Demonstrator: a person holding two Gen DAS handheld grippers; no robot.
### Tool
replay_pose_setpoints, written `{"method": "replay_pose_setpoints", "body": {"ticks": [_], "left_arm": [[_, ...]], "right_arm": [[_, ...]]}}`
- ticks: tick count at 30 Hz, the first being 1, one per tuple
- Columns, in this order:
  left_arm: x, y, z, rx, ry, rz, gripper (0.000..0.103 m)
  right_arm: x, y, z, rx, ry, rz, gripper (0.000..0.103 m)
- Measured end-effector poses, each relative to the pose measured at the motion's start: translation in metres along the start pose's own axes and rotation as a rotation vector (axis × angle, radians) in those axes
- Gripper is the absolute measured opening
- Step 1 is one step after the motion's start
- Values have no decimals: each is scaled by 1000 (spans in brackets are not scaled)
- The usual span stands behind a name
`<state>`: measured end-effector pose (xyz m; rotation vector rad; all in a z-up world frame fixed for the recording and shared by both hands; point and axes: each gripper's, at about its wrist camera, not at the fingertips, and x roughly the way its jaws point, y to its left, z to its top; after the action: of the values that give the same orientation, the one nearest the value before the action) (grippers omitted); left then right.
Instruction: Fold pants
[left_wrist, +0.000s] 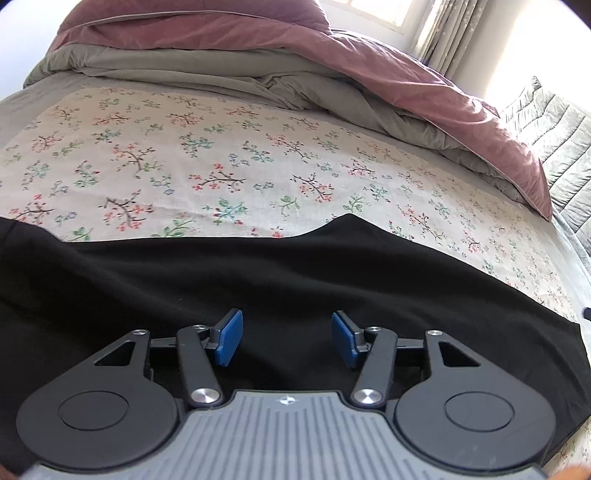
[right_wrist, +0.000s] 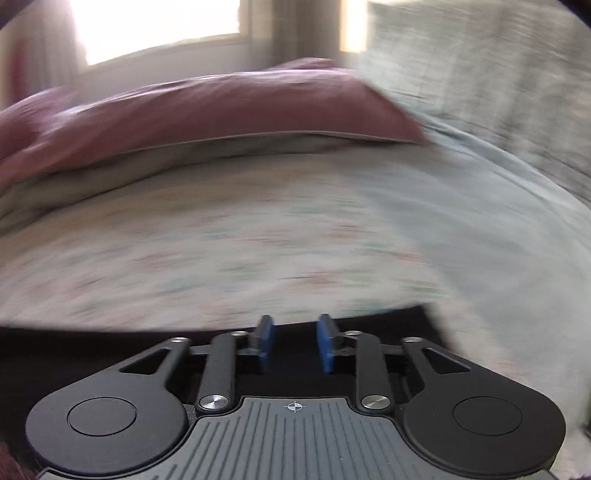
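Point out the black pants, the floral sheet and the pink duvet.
black pants (left_wrist: 295, 280): left wrist view, flat middle of the cloth.
floral sheet (left_wrist: 221, 166): left wrist view, bare printed area.
pink duvet (left_wrist: 424, 88): left wrist view, top face of the folded-back part.

Right wrist view is motion-blurred: the floral sheet (right_wrist: 236, 258) pattern smears; black pants (left_wrist: 258, 280) run off the left wrist view's left edge

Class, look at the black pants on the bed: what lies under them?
The black pants lie on the floral sheet, which shows beyond their far edge. Whatever is directly beneath the fabric is covered and cannot be seen.
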<state>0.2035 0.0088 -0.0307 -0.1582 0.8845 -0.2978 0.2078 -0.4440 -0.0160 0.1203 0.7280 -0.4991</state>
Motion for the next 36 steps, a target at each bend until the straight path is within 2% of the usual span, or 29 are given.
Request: {"method": "replay_pose_setpoints", "body": {"ticks": [4, 6, 8, 10, 12, 13, 16, 18, 21, 23, 24, 26, 29, 31, 34, 36], "left_arm": [[-8, 19, -6, -14, 5, 44, 76], [-8, 32, -9, -29, 34, 68, 77], [-5, 43, -13, -37, 81, 99, 78], [-6, 51, -16, -17, 91, 103, 79], [-9, 55, -17, -2, 91, 100, 79], [-10, 56, -17, 3, 92, 104, 79], [-15, 63, -16, -18, 89, 120, 79], [-19, 71, -13, -50, 80, 129, 79], [-23, 92, -10, -86, 87, 167, 78], [-28, 109, -6, -141, 100, 121, 77], [-33, 118, -4, -197, 98, 107, 77], [-49, 129, 3, -265, 67, 128, 77], [-80, 145, 11, -289, -51, 122, 85], [-92, 158, 14, -319, -98, 168, 89], [-91, 180, 15, -395, -95, 243, 89], [-81, 191, 15, -439, -33, 281, 89]], "right_arm": [[3, 93, -10, -194, 79, 129, 38], [9, 126, -20, -251, 120, 165, 46], [18, 146, -33, -265, 159, 168, 62], [29, 153, -48, -265, 212, 156, 73], [41, 151, -58, -227, 275, 147, 76], [43, 147, -58, -195, 280, 151, 80], [45, 137, -55, -168, 307, 174, 81], [49, 128, -52, -173, 306, 145, 85], [54, 119, -52, -185, 298, 54, 95], [56, 115, -53, -191, 289, 14, 99], [56, 115, -53, -186, 288, 18, 99], [51, 122, -51, -199, 268, 12, 99], [34, 135, -45, -217, 191, 61, 99], [26, 146, -42, -221, 162, 92, 99], [16, 162, -44, -270, 134, 139, 99], [10, 173, -49, -330, 117, 161, 99]]}}
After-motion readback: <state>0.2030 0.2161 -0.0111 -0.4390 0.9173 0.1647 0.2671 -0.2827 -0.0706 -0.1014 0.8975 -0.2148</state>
